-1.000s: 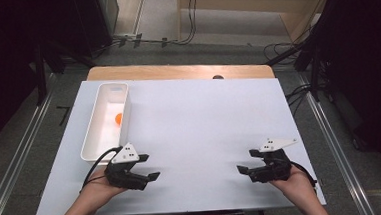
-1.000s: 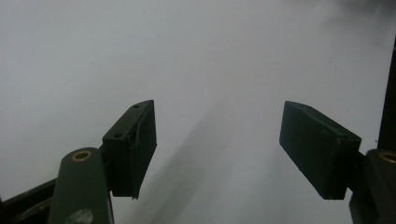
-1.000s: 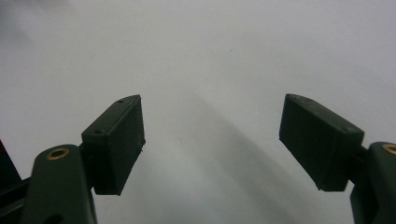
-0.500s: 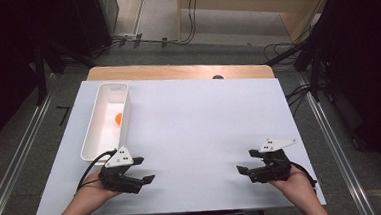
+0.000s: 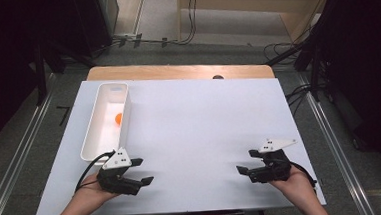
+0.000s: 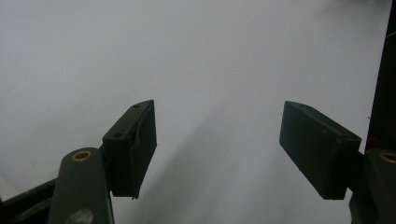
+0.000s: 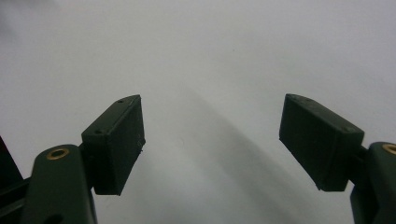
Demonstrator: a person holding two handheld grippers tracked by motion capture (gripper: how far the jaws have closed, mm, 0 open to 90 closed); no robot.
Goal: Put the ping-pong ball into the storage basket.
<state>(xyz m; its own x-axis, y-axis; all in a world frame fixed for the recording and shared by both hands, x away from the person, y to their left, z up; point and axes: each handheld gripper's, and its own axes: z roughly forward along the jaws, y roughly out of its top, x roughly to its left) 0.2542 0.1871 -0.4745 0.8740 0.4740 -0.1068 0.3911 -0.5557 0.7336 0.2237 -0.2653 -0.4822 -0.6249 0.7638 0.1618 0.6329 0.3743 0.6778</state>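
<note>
Left gripper view: my left gripper [image 6: 217, 140] has its jaws spread wide, with nothing between the pads but bare white table surface [image 6: 196, 56]. No contact with anything. High view puts that left gripper [image 5: 138, 172] at the near left edge of the table [image 5: 205, 136], jaws pointing inward toward the middle, my left hand [image 5: 91, 191] under it.

Right gripper view reads the same: right gripper [image 7: 212, 140] with jaws apart and empty, white surface beyond. High view has the right gripper [image 5: 249, 161] at the near right edge, also turned inward, well apart from the left one.

Judgement: both grippers are parked low and near me, mirrored, so the working area between them stays unobstructed and neither cable crosses it. Jaws kept spread so either can go straight to a grasp.

Nearest object: a white tray [image 5: 94, 138], long and narrow, lying along the left side of the table, its near end just beyond the left gripper. Inside it, toward the middle against the right wall, sits a small orange ball [image 5: 119, 119]. Ball is untouched. Left gripper is the closer one, so I judge it the natural one for the reach.
</note>
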